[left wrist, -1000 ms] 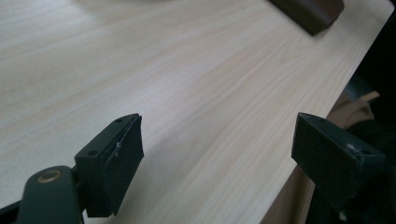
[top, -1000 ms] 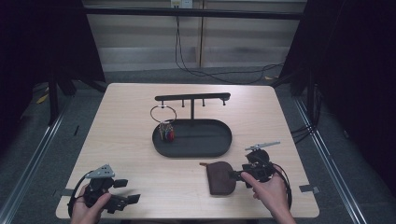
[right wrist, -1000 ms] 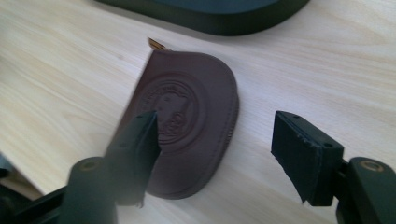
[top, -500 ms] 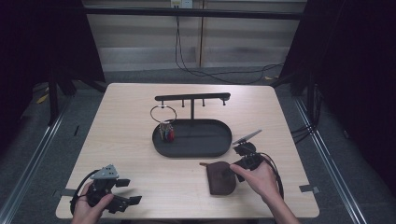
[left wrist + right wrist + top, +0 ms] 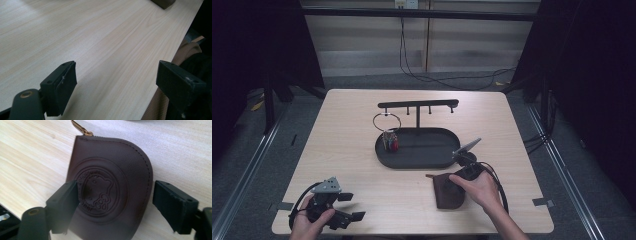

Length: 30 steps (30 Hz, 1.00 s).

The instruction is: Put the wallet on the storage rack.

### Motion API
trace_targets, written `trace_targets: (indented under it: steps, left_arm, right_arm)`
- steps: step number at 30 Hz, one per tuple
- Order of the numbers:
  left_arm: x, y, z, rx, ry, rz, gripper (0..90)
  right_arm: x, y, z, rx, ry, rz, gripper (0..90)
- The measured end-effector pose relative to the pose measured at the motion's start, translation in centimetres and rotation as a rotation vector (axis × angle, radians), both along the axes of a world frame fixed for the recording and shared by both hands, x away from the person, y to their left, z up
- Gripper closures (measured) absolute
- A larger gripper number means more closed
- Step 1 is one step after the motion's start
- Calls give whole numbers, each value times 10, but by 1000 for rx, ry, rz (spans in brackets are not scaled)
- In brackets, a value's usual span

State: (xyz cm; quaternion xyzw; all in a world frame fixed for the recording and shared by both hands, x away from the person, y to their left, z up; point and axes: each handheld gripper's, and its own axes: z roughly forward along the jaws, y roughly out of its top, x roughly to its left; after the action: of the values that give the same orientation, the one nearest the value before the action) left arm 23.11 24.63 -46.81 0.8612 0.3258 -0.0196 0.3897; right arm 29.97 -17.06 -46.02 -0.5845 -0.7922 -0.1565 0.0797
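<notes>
Right gripper view has the right claw (image 5: 113,202) spread wide, straddling a brown leather pouch (image 5: 110,190) flat on the worktop (image 5: 352,150), zipper pull toward 11 o'clock. Left claw (image 5: 125,85), also apart and empty, rests well away at the pouch's 9 o'clock.

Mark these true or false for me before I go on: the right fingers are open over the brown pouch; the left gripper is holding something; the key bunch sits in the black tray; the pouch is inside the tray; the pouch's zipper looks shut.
1. The right gripper is open above the brown pouch. True.
2. The left gripper holds something. False: it is open over bare table.
3. The key bunch sits at the left end of the black tray. True.
4. The pouch lies inside the tray. False: it lies on the table, nearer the person.
5. The pouch's zipper looks shut. True, as far as the right gripper view shows.
</notes>
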Motion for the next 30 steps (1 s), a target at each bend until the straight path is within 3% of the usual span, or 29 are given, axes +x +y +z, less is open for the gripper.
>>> trace_targets:
  steps: [2, 5, 15, 21, 23, 24, 26, 30]
  left_arm:
    - [0, 0, -1, 8, 10, -5, 166]
    - [0, -1, -1, 13, 13, -7, 167]
    - [0, -1, -2, 2, 25, -11, 166]
    - [0, 0, -1, -15, 39, -13, 166]
    - [0, 0, -1, -17, 42, -16, 166]
    - [0, 0, -1, -16, 39, -13, 166]
    - [0, 0, -1, -18, 37, -11, 166]
    - [0, 1, -1, -20, 40, -10, 166]
  right_arm:
    - [1, 3, -3, -23, 19, -13, 228]
    - [1, 2, -3, -1, 36, -26, 268]
    - [0, 0, -6, 14, 32, -36, 273]
    - [1, -1, -5, 25, 32, -25, 326]
    - [1, -4, -4, 37, 28, -34, 420]
    - [1, -4, -4, 37, 28, -34, 420]
    - [4, -16, -4, 105, 45, -78, 522]
    - [4, -22, -6, 139, 45, -92, 552]
